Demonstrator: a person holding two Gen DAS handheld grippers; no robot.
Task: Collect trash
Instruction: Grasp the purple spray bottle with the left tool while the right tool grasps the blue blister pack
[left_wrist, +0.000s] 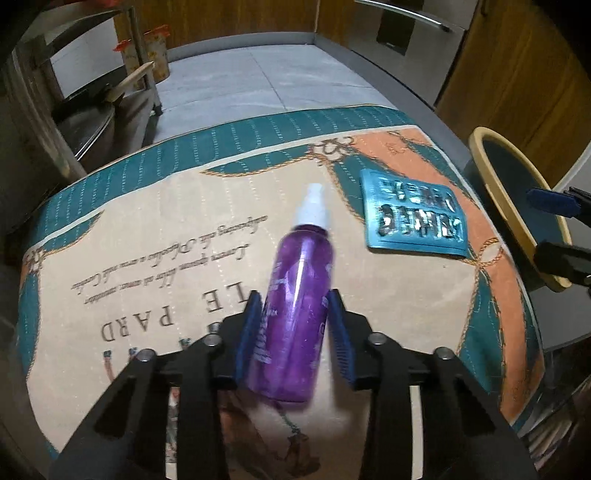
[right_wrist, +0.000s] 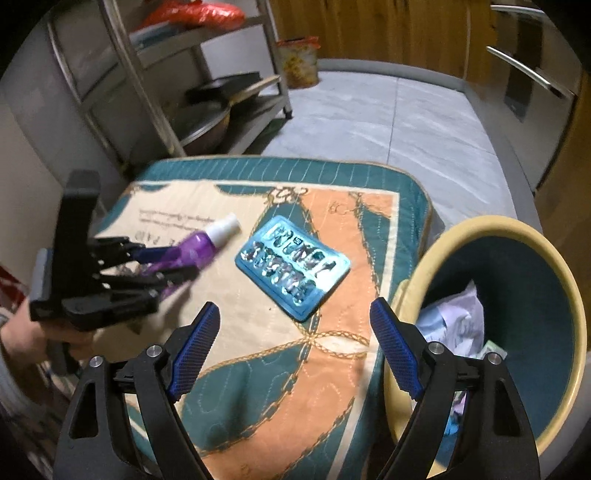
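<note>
While our left gripper (left_wrist: 293, 308) points steeply down at the quilted cloth (left_wrist: 177, 229), its blue pads sit on either side of a purple spray bottle (left_wrist: 295, 295) and press against its body, so we are clenched on the bottle. No earlier view is to hand, so we speak only of the grip as it stands. The bottle lies slanted, its white cap (left_wrist: 314, 205) pointing away from us toward the far edge of the cloth, its base down between the gripper's black arms.

Just right of the bottle, apart from it, a blue blister pack (left_wrist: 413, 218) lies flat on the orange band of the cloth, its foil pockets crushed.

Our right gripper (right_wrist: 295, 345) hangs above the near part of the cloth with its jaws spread wide and nothing between them. The blister pack (right_wrist: 293, 267) lies beyond its fingertips, not touched. At its right stands a round bin (right_wrist: 498, 229) with a cream rim and dark blue inside, close against the edge of the cloth, with crumpled paper (right_wrist: 458, 321) in it. A hand (right_wrist: 22, 338) grips the left tool's handle.
</note>
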